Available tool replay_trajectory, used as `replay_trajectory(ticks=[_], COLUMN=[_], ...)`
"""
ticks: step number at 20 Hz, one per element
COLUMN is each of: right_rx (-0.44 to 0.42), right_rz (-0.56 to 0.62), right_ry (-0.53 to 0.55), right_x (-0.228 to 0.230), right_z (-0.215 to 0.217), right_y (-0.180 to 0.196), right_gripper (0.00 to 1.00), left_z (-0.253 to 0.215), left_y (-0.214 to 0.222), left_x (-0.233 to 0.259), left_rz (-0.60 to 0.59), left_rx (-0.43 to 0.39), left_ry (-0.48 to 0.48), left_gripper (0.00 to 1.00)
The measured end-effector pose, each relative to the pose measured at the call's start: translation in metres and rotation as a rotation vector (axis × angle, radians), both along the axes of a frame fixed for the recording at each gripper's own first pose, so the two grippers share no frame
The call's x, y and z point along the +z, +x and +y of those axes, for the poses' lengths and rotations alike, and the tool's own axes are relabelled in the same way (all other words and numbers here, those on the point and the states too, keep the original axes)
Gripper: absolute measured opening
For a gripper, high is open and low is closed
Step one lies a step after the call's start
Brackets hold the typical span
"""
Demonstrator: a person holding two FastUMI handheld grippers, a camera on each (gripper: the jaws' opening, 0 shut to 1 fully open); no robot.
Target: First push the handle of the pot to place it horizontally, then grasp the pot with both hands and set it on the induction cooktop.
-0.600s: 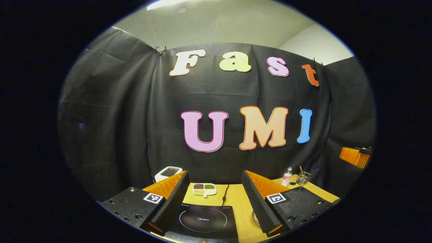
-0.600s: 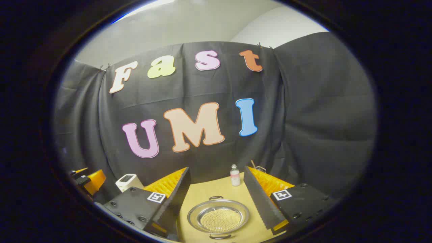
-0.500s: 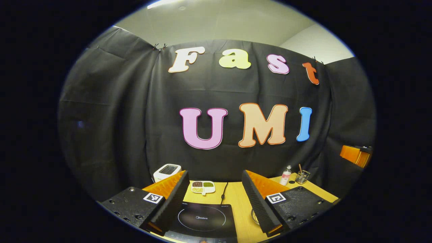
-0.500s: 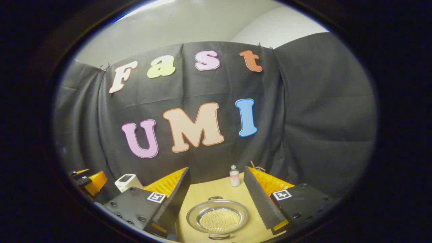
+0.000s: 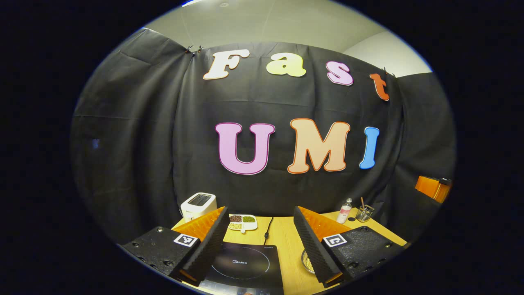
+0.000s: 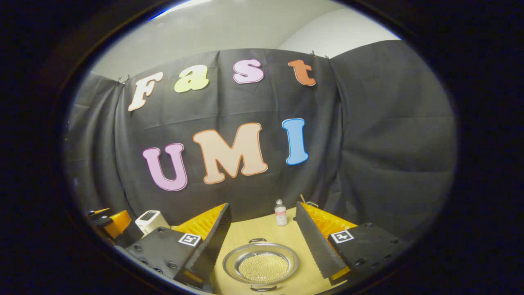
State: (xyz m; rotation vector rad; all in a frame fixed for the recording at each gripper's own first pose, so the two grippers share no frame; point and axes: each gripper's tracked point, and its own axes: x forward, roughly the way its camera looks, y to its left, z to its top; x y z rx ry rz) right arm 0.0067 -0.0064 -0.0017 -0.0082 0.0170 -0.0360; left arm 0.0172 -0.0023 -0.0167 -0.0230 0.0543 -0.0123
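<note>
A shallow metal pot (image 6: 260,264) holding small pale grains sits on the wooden table (image 6: 245,229), low between the fingers of my right gripper (image 6: 262,206), which is open and above it. One black pot handle (image 6: 257,240) points away from me and the other handle (image 6: 262,289) points toward me. The black induction cooktop (image 5: 241,264) lies under my left gripper (image 5: 260,209), also open and holding nothing. A sliver of the pot (image 5: 306,262) peeks out beside the left gripper's right finger, to the right of the cooktop.
A white toaster (image 5: 198,203), a divided dish of beans (image 5: 242,221) and the cooktop's cable (image 5: 268,229) lie behind the cooktop. A small bottle (image 6: 280,213) and a glass with a stick (image 5: 363,212) stand at the back right. The other gripper (image 6: 108,219) shows at far left.
Both views have dipped a little toward the table, so the toaster, dish, bottle and pot sit higher in view. Both grippers stay open; the pot has not moved.
</note>
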Motion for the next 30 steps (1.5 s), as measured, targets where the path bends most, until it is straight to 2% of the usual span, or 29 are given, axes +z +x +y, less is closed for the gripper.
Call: replay_trajectory(ticks=[6,7,8,11,13,17,18,23,24,25,28,30], right_rx=[-0.009,-0.01,-0.011,-0.008,-0.006,0.026,0.041,0.027,0.032,0.042,0.071,0.089], right_rz=[0.007,0.007,0.009,0.021,0.034,0.054,0.059,0.082,0.084,0.094,0.112,0.127], right_ry=[-0.001,-0.002,-0.003,-0.01,-0.016,-0.024,-0.018,-0.042,-0.039,-0.039,-0.052,-0.06], right_x=[-0.003,-0.003,-0.004,-0.009,-0.014,-0.023,-0.025,-0.032,-0.032,-0.034,-0.041,-0.048], right_z=[0.002,0.003,0.003,0.006,0.008,0.019,0.022,0.019,0.019,0.023,0.031,0.036], right_y=[0.001,0.001,0.001,0.0,0.0,0.002,-0.002,-0.004,-0.004,-0.003,-0.007,-0.008], right_gripper=[0.92,0.92,0.92,0.92,0.92,0.92,0.89,0.19,0.33,0.06,0.0,0.0], left_z=[0.003,0.004,0.006,0.012,0.014,0.015,0.016,0.015,0.014,0.014,0.013,0.013], left_y=[0.002,0.002,0.001,0.0,-0.002,-0.005,-0.007,-0.009,-0.01,-0.011,-0.012,-0.014], left_x=[-0.003,-0.005,-0.008,-0.011,-0.015,-0.02,-0.019,-0.018,-0.02,-0.02,-0.021,-0.023], left_rz=[0.007,0.014,0.02,0.029,0.039,0.055,0.053,0.048,0.049,0.05,0.052,0.055], left_rx=[-0.005,-0.004,-0.001,0.008,0.011,0.002,0.002,-0.007,-0.01,-0.012,-0.016,-0.015], left_ry=[-0.001,-0.006,-0.011,-0.021,-0.025,-0.029,-0.026,-0.023,-0.025,-0.026,-0.028,-0.03], left_gripper=[0.92,0.95,0.92,0.92,0.96,0.96,0.92,0.92,0.92,0.92,0.92,0.92])
